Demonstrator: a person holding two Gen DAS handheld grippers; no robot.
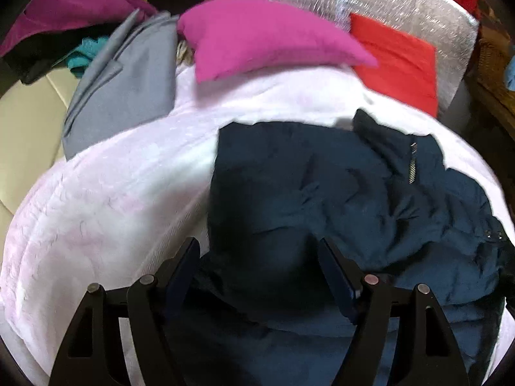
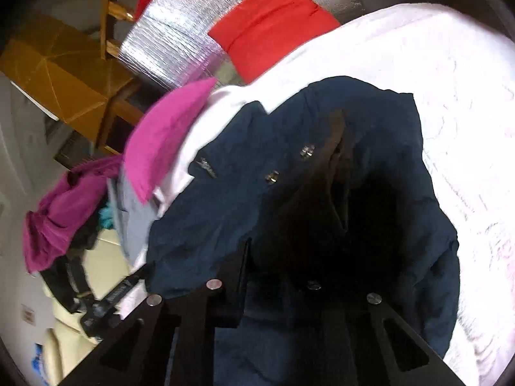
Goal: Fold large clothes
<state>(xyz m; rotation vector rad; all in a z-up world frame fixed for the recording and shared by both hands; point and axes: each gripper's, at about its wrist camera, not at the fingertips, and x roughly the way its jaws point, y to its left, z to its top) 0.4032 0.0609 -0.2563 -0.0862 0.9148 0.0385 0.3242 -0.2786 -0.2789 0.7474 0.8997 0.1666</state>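
- Right up close in the left wrist view, the left gripper has its fingers spread wide apart over a dark fold of the navy jacket. Cloth sits between them, but neither pad looks pressed on it.
- To the left of that, the jacket lies on a pale pink fuzzy blanket that fills most of the view.
- Further back, left to right: a purple garment, a grey piece of clothing, a bright pink cushion and a red cushion resting against a silver foil sheet.
- In the right wrist view, the right gripper is buried in the jacket. Its fingertips are lost in dark folds, so the grip itself doesn't show, though the fingers are nearly together, seemingly pinching the cloth.
- At the far left there, a brown cardboard box stands beside a wooden chair frame.
- The jacket's snap buttons show near the middle, and the blanket runs off to the right.
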